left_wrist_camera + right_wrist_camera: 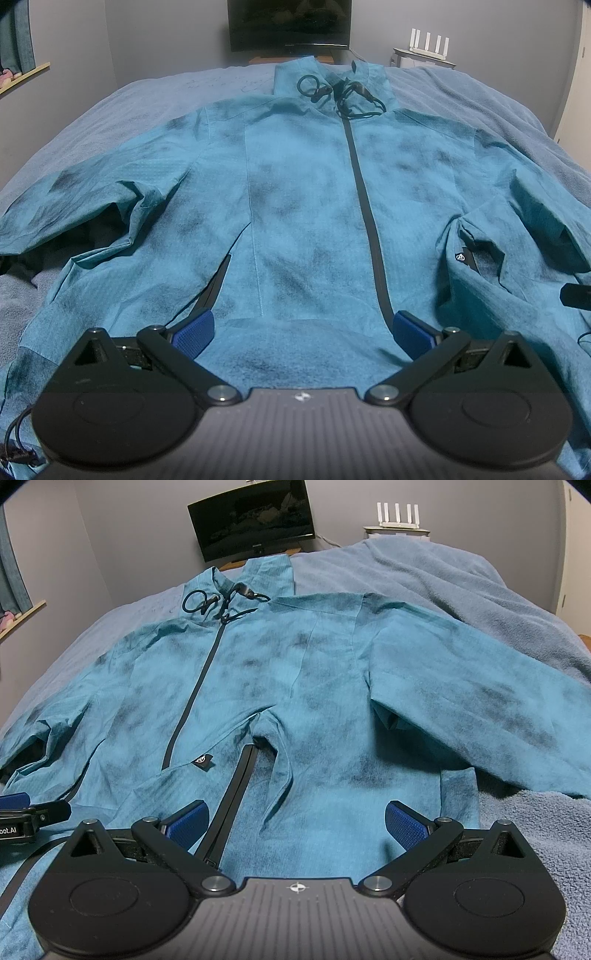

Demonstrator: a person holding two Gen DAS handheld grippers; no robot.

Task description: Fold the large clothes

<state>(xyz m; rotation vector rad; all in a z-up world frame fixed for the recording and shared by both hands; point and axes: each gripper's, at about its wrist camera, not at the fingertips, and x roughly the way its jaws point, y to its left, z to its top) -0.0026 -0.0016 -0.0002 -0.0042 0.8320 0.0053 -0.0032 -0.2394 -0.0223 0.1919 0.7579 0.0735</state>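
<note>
jacket (pixel 306 206) flat, zipped, front up on bed (pixel 110 107) | left gripper (pixel 303 332) and right gripper (pixel 295 821) wide open, empty, above hem | thin, limp, likely slippery; pinch sleeve cuff or shoulder seam

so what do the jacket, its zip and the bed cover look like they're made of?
Jacket: thin woven synthetic or cotton blend, matte teal with dark mottling; it creases sharply at the sleeves. Zip: dark, smooth, flat strip, probably rubber-coated or taped. Bed cover: soft fleece or terry by its fuzzy nap, though the weave is too blurred to confirm.
</note>
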